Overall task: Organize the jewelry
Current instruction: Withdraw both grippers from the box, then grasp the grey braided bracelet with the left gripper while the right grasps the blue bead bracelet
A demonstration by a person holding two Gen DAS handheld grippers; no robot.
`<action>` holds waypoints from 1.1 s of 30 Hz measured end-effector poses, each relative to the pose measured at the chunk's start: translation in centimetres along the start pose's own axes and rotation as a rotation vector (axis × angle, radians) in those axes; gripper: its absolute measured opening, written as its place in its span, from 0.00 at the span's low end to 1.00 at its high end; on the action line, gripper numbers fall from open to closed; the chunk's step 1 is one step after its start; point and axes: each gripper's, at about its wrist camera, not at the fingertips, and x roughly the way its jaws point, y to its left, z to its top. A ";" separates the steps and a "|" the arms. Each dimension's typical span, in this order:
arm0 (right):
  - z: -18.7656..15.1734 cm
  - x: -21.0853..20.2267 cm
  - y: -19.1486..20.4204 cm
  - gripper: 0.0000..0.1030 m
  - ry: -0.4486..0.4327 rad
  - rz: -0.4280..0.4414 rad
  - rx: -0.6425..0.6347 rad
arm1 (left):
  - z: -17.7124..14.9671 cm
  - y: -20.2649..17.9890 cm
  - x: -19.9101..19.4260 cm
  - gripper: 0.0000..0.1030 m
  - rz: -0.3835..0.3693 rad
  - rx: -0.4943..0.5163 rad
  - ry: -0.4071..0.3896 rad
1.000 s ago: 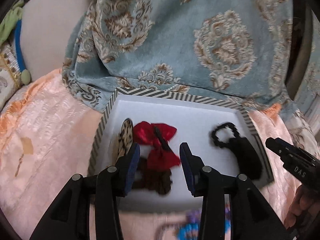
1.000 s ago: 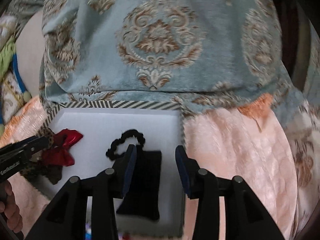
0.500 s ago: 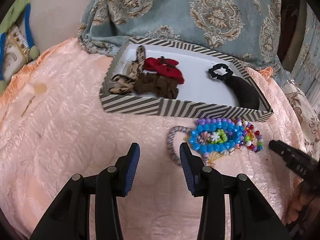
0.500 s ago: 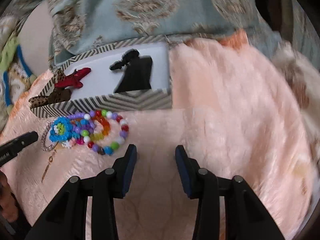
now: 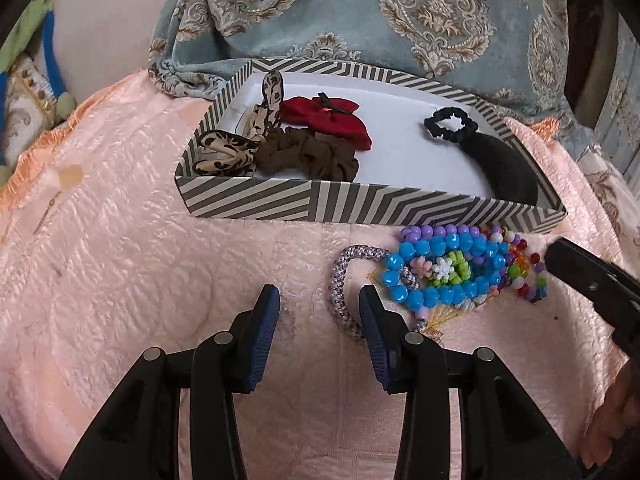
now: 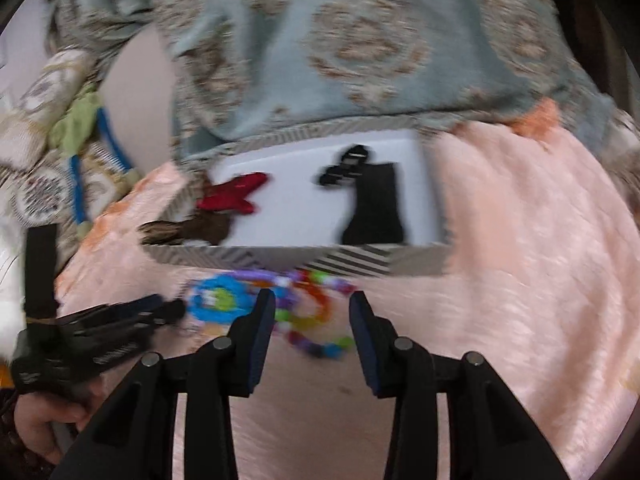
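- While a peach quilted bedspread (image 5: 120,280) is covering the whole surface, a blue-grey damask cloth (image 5: 400,20) is hanging behind a striped box (image 5: 320,204) that is sitting on it
- Compared with 1 second ago, both views are now taking in the box from farther back, and a heap of bead bracelets (image 5: 452,268) is now showing on the bedspread just in front of its near wall
- Inside the box are lying a red bow (image 5: 332,116), a brown scrunchie (image 5: 312,156), a leopard-print bow (image 5: 240,148) and a black hair tie with a black pouch (image 5: 500,160)
- A braided grey bracelet (image 5: 340,280) is curving just ahead of the left gripper (image 5: 319,300), whose jaws are standing narrowly apart with nothing between them
- The right gripper (image 6: 312,304) is closing its jaws above the blurred beads, gripping nothing yet
- Its black body is intruding at the right edge of the left view
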 end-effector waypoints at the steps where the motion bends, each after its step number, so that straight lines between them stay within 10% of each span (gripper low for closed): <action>1: 0.1 0.7 0.9 0.29 0.012 0.011 -0.031 | 0.0 0.0 -0.1 0.23 -0.001 -0.001 0.001; 17: -0.2 3.2 4.4 0.10 0.075 0.014 -0.169 | -0.4 -0.1 0.2 0.27 0.001 0.015 -0.014; 23: 0.3 -1.1 2.0 0.11 -0.006 -0.012 -0.070 | -0.3 0.4 0.0 0.02 0.009 -0.002 -0.020; 33: -1.5 -0.5 -2.2 0.11 0.148 -0.132 0.051 | -0.6 1.0 -1.0 0.00 0.039 -0.015 -0.026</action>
